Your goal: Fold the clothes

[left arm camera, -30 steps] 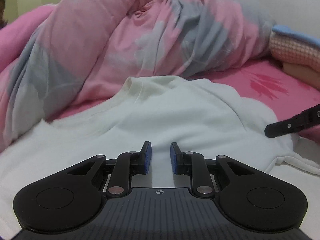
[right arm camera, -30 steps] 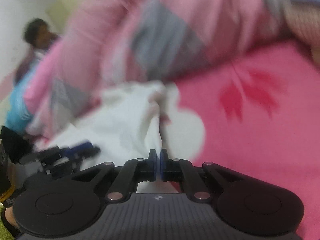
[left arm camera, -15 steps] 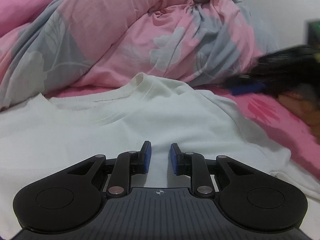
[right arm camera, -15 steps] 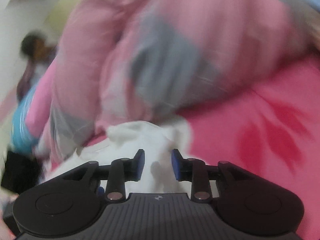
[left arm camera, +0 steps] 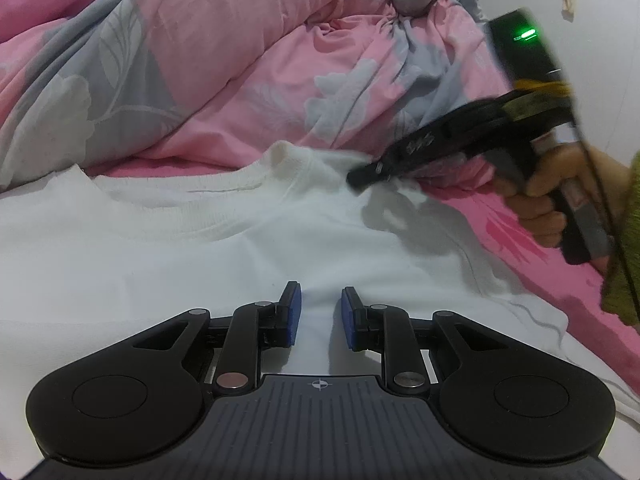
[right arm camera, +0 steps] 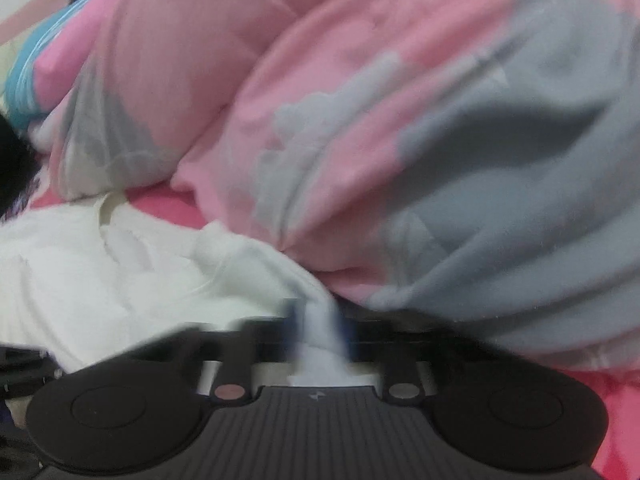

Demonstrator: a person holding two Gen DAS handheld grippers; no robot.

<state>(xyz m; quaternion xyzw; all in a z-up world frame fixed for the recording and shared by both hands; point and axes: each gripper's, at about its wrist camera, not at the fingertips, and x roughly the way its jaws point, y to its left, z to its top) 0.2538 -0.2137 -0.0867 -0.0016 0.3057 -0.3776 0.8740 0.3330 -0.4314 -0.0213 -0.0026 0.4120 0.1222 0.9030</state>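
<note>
A white T-shirt (left arm camera: 200, 248) lies spread on the bed, its collar (left arm camera: 280, 156) toward the duvet. My left gripper (left arm camera: 320, 312) rests low over the shirt's body, its blue pads (left arm camera: 294, 314) a small gap apart with only flat cloth showing between them. In the left wrist view my right gripper (left arm camera: 356, 178) reaches in from the right, held by a hand (left arm camera: 540, 200), its tip at the shoulder just right of the collar. In the blurred right wrist view this gripper (right arm camera: 318, 320) is shut on a pinch of the white shirt (right arm camera: 100, 280).
A bunched pink and grey duvet (left arm camera: 200, 60) rises right behind the shirt and fills the right wrist view as duvet (right arm camera: 360, 120). Pink bedsheet (left arm camera: 540, 272) shows to the right of the shirt. A green sleeve (left arm camera: 628, 240) is at the right edge.
My right gripper let go of the cloth it held, opened, swung up toward the collar and shut on the shirt's shoulder. My left gripper shifted and rolled a little, pads unchanged.
</note>
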